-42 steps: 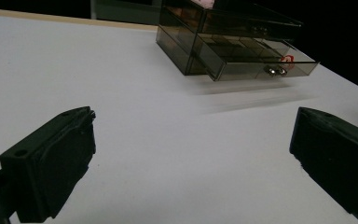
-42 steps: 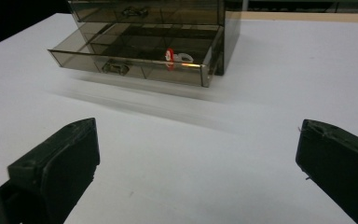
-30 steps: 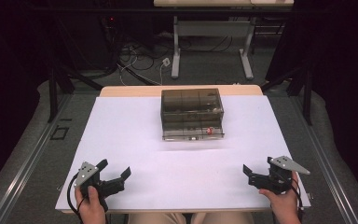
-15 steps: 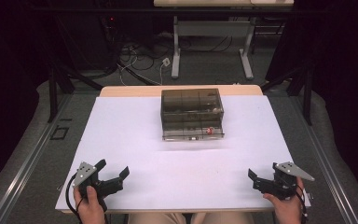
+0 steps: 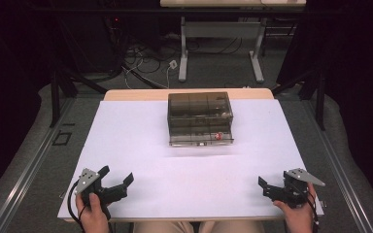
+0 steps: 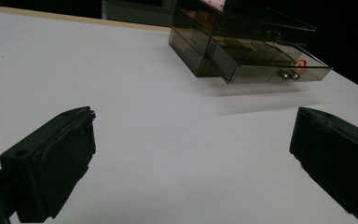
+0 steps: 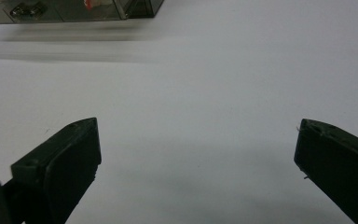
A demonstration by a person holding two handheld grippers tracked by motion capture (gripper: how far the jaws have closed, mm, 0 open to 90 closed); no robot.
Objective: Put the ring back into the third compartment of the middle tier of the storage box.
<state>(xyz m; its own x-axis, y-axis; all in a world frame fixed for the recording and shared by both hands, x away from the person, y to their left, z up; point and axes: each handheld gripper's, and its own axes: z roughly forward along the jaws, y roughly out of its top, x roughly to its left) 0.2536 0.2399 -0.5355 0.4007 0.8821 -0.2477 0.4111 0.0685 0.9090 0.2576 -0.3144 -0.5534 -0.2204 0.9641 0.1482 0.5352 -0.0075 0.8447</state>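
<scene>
A: Where does the drawer box (image 5: pixel 200 118) sit relative to each pair of tongs?

B: Ahead of both, well apart, mid-desk (image 5: pixel 141 145). From the left tongs (image 5: pixel 117 177) it lies ahead and right; from the right tongs (image 5: pixel 267 187), ahead and left. Both sets stand wide apart, holding nothing.

A: Long axis? Nearer hand?

B: The box runs crosswise, its lower drawer (image 6: pixel 265 65) pulled out toward the tongs. Neither hand is clearly nearer, in my judgement.

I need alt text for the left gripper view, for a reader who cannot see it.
The left gripper is open, its two black jaws wide apart low over a white table. Farther back stands a smoky transparent drawer box with its lower drawer pulled partly out.
</scene>
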